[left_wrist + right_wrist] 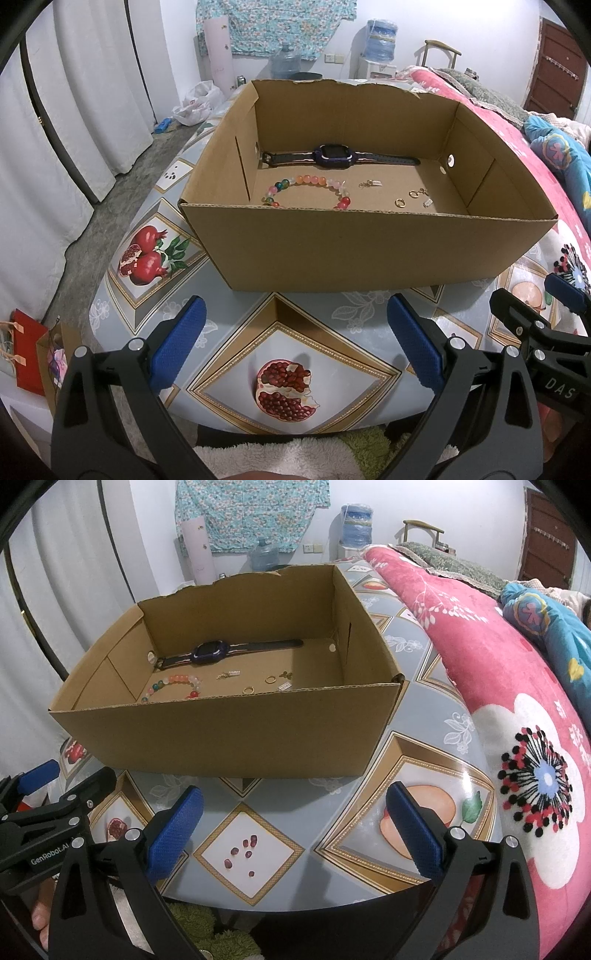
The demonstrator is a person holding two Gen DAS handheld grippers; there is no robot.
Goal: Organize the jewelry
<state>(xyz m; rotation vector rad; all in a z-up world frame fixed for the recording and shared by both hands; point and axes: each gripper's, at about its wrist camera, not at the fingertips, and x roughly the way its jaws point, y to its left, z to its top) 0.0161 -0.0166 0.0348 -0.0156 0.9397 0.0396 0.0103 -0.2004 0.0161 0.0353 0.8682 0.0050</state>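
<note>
An open cardboard box (369, 247) of plain brown corrugated board, its back rim torn ragged, sits on the tabletop (321, 350), which is covered in glossy oilcloth printed with pomegranates in gold diamond frames. All the jewelry lies on the box floor. A dark watch (338, 157) with a chunky purple-edged square face lies flat along the back wall, its strap stretched straight so the long axis runs side to side. In front of it a bracelet of round glossy beads (306, 188), orange, pink, green and red, curves in an arch with its open side toward the near wall. To the right of the bracelet lie a small metal charm (371, 183), two thin gold rings (400, 202), and a tiny pale piece (427, 202) too small to make out.

The left gripper (295, 343) and the right gripper (293, 825) both hover over the tabletop just short of the box, side by side, jaws spread wide with nothing between them. Their pads are blue, finely knurled, on black plastic arms. A plush pink floral blanket (498, 686) lies heaped to the right, touching the tabletop.
</note>
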